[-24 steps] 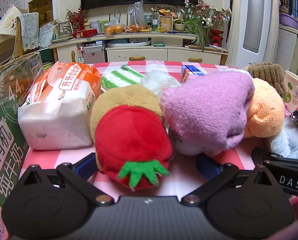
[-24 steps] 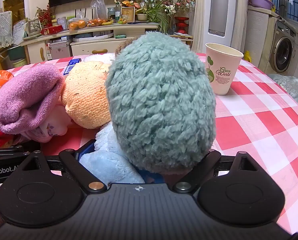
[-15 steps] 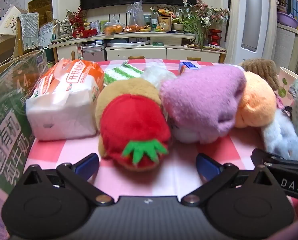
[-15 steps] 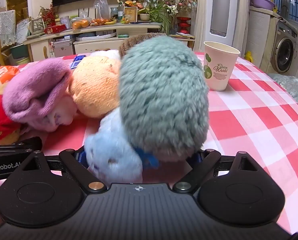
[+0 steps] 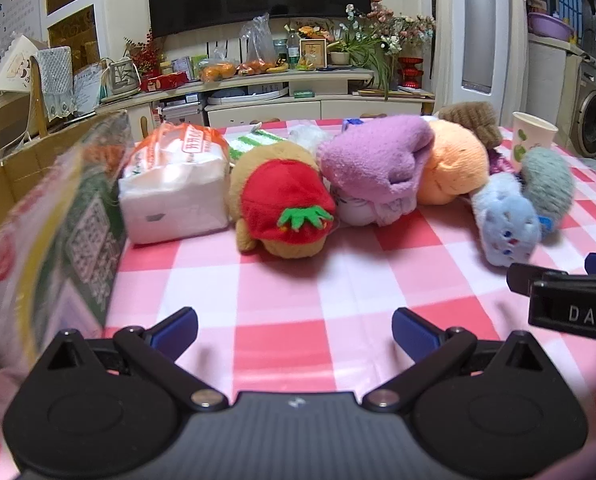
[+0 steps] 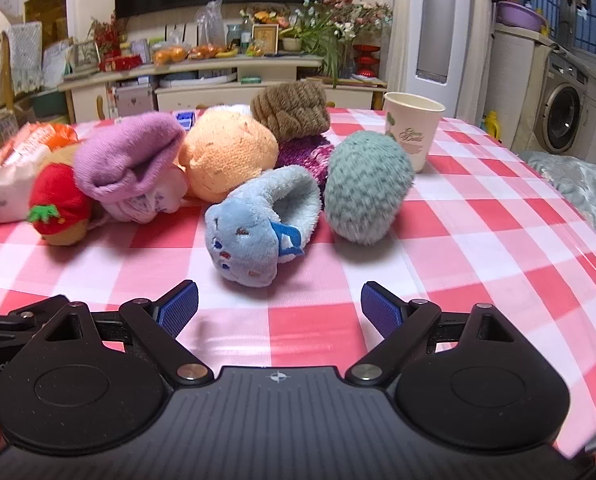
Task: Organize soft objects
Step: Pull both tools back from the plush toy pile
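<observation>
A row of soft things lies across the red-and-white checked table (image 5: 338, 288): a red strawberry plush (image 5: 285, 208) on a tan body, a purple knit piece (image 5: 374, 156), an orange knit ball (image 5: 454, 164), a brown knit one (image 6: 289, 110), a light blue plush (image 6: 253, 228) and a teal fuzzy ball (image 6: 368, 186). My left gripper (image 5: 293, 326) stands open, short of the strawberry plush, nothing between its pads. My right gripper (image 6: 277, 310) is open too, just short of the light blue plush (image 5: 506, 216), its jaws empty. Its side shows at the right of the left wrist view.
A white tissue pack (image 5: 173, 184) with orange print lies left of the plush row. A green-printed bag (image 5: 57, 232) stands at the table's left edge. A paper cup (image 6: 412, 128) stands behind the teal ball. A cluttered sideboard (image 5: 257, 84) lines the far wall.
Both grippers have drawn back from the toys, which now lie further off. The teal ball and light blue plush, earlier between the right gripper's fingers, now rest free on the table.
</observation>
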{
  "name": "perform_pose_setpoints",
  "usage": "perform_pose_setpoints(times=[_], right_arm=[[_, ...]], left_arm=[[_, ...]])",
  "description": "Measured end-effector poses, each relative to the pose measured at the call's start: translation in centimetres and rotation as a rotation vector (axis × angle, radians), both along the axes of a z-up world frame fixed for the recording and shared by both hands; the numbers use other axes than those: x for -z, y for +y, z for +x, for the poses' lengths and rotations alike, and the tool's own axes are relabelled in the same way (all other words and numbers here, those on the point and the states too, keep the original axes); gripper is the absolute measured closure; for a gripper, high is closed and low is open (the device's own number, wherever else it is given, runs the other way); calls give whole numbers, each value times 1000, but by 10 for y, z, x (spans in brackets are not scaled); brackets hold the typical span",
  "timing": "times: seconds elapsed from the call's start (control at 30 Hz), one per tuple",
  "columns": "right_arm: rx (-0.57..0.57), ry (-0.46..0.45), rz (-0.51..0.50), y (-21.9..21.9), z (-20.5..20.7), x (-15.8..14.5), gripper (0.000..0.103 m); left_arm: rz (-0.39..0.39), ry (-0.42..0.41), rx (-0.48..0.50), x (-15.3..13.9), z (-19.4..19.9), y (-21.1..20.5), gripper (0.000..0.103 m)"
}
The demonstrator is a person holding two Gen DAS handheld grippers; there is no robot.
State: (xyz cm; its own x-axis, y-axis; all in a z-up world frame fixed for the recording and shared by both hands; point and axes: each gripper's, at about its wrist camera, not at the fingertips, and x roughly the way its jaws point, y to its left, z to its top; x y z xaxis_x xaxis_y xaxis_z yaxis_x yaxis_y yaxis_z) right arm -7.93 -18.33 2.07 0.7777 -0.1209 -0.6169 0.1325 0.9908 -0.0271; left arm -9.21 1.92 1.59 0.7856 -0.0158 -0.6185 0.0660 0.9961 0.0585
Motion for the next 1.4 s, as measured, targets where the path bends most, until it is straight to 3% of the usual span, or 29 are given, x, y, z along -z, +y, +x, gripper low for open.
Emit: perform_pose_setpoints(times=[0.27,0.57,1.07,1.4], right_arm=[[-4,-71,5,9,-16,1,0],[-42,-128,4,22,-29,-1,0],[-272,-239,-29,64,-74,-13,0],[-351,-280,-35,70,-100,-23,0]], left_arm=[[-4,-49,37,-29,-41,12,1],[-27,-114,14,-62,-80,46,1],[-47,-173,-144,-89,-132,133,1],[-69,-196,-189,-94,-143,157,1]])
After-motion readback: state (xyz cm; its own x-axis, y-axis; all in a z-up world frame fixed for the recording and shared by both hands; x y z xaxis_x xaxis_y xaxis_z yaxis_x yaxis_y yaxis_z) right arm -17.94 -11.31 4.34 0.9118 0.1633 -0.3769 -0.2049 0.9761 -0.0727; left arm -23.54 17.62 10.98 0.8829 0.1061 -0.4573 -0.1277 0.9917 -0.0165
